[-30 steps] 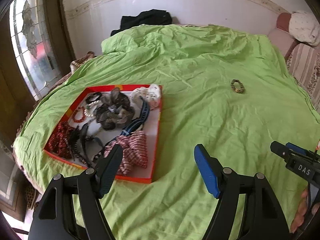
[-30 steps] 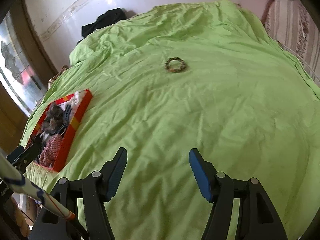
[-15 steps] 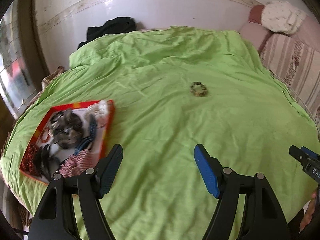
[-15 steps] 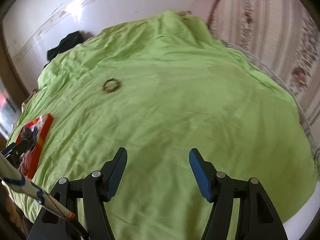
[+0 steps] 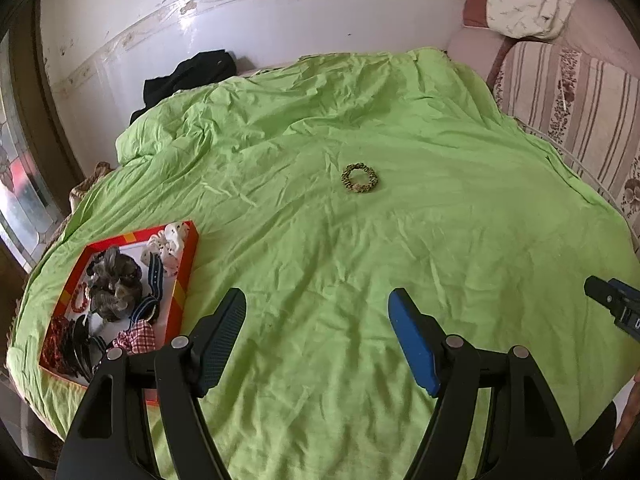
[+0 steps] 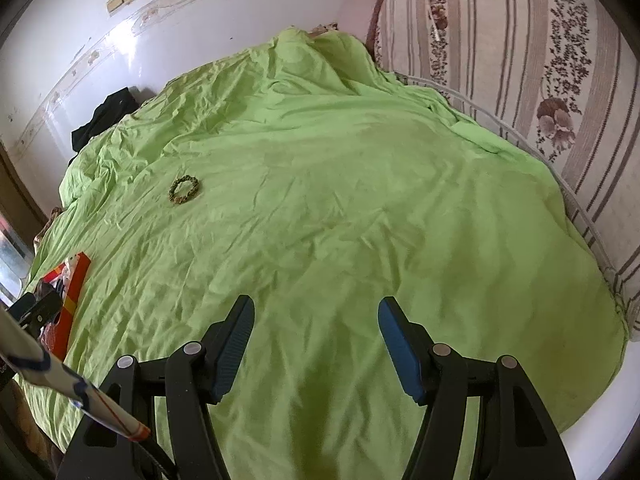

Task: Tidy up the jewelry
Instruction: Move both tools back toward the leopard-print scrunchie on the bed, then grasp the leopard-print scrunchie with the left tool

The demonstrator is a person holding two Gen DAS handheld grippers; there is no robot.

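Bedroom interior, daylight from the left.
A bed [image 5: 400, 280] under a wrinkled lime-green sheet [image 6: 360, 200] meets a glossy white wall [image 5: 280, 20] with a floral border; a striped floral headboard [image 6: 540, 80] rises at right, patterned-glass window [image 5: 20, 184] at left.

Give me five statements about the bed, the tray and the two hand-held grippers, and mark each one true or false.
1. A ring-shaped scrunchie lies alone on the green bedspread. True.
2. The left hand-held gripper grips a scrunchie. False: its jaws are open and nothing is between them.
3. The red tray holds several hair accessories. True.
4. The right hand-held gripper is shut. False: its jaws stand apart over bare bedspread.
5. The lone scrunchie lies inside the tray. False: it lies apart from the tray, farther up the bed.
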